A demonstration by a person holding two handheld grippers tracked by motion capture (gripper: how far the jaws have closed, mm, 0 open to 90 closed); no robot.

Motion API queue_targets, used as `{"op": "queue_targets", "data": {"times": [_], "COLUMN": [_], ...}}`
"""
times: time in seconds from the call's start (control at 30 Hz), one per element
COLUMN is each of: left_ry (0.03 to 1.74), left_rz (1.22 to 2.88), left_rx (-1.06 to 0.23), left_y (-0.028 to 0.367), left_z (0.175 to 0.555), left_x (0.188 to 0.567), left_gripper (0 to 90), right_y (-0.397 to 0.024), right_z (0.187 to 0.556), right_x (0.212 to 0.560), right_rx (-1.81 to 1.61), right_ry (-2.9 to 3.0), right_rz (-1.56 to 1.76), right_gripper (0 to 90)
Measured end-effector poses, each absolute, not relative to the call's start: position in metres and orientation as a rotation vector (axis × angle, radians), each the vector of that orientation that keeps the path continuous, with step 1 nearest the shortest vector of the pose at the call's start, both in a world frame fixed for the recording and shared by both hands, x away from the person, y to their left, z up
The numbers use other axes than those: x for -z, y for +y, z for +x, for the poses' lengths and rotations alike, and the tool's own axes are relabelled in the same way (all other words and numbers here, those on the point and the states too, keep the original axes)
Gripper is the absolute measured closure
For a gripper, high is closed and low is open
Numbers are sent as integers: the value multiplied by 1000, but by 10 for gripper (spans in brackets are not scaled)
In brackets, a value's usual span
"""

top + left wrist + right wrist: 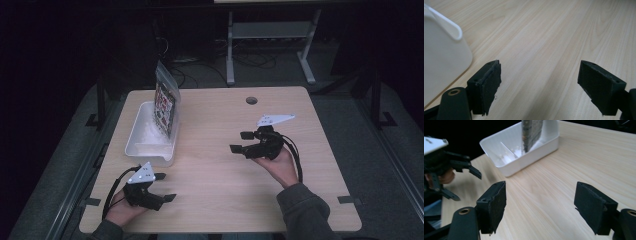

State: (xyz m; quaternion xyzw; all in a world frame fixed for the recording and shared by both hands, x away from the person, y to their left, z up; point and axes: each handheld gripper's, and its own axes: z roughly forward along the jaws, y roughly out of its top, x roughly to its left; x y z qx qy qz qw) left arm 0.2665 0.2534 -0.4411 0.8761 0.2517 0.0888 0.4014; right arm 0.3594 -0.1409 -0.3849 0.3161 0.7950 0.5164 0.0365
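A white plastic bin (142,132) stands at the left of the wooden table (220,175). A clear zip bag (166,102) with patterned contents stands upright in its far end, leaning on the right wall. My left gripper (166,187) rests near the front left corner, just in front of the bin, jaws open and empty. My right gripper (239,142) hovers right of the middle, pointing left toward the bin, open and empty. In the left gripper view the jaws (539,85) frame bare wood beside the bin's corner (444,57). The right gripper view (540,207) shows the bin (506,167), the bag (531,132) and the left gripper (465,185).
A round cable hole (251,100) sits near the table's far edge. Beyond the table, a metal stand's legs (230,60) and cables lie on the dark floor. Bare wood spreads between the two grippers.
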Motion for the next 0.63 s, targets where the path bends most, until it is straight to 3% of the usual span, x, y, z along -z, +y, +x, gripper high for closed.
{"op": "queue_targets", "data": {"times": [0.43,0.63], "left_ry": [643,641], "left_rz": [2209,2207], "left_rx": [-219,-219], "left_y": [255,256], "left_z": [267,266], "left_x": [441,440], "left_gripper": [181,181], "right_y": [-165,-172], "right_z": [331,315], "right_x": [400,424], "right_rx": [-1570,-1575], "right_ry": [2463,2444], "right_rz": [988,1039], "right_gripper": [280,278]}}
